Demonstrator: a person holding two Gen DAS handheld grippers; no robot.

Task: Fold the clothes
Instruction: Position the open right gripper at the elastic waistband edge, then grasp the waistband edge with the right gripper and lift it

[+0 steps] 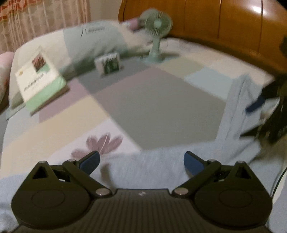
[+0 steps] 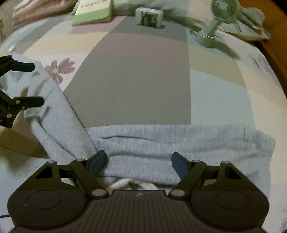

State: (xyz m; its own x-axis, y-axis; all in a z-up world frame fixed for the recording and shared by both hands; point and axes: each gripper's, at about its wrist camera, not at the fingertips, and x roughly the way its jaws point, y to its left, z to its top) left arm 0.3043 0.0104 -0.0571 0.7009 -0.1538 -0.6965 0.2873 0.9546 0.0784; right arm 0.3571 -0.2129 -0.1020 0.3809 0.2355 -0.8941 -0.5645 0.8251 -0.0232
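Where grippers gape, fleecy grey sweatpants (image 2: 161, 143)

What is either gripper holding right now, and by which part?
Nothing. The left gripper and the right gripper both stand open over the grey sweatpants, with no cloth pinched between their fingers.

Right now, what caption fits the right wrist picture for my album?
Open right gripper over gray sweatpants on a patchwork bedspread, small green fan beyond.
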